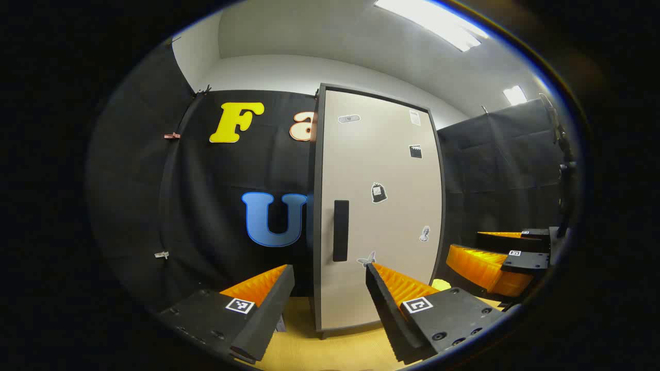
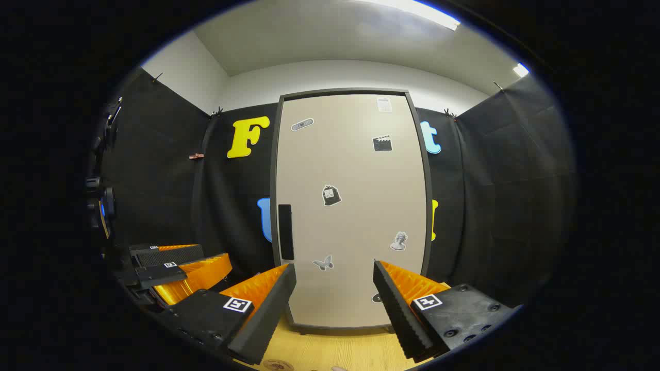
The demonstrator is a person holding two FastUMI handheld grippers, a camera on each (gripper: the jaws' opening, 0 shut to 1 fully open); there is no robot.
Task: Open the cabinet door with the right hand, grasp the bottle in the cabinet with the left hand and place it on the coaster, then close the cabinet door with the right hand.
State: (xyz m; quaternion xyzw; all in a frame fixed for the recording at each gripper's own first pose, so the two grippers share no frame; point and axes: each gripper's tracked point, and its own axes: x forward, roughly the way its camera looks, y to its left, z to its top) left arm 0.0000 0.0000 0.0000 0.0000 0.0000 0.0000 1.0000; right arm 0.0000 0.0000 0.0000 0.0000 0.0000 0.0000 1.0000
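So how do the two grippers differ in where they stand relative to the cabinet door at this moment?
In its own view, the left gripper faces the door's handle, seeing the cabinet door at an angle; the right gripper faces the door's middle squarely, handle off to its left. The left gripper stands left of the right one. Both are open, hold nothing, and are short of the closed door.

A pale wooden table (image 2: 356,348) carried the tall beige cabinet (image 2: 356,216), which stood upright on it with its door shut, and a small yellow-green object (image 1: 441,284) lay just beside the cabinet's base.
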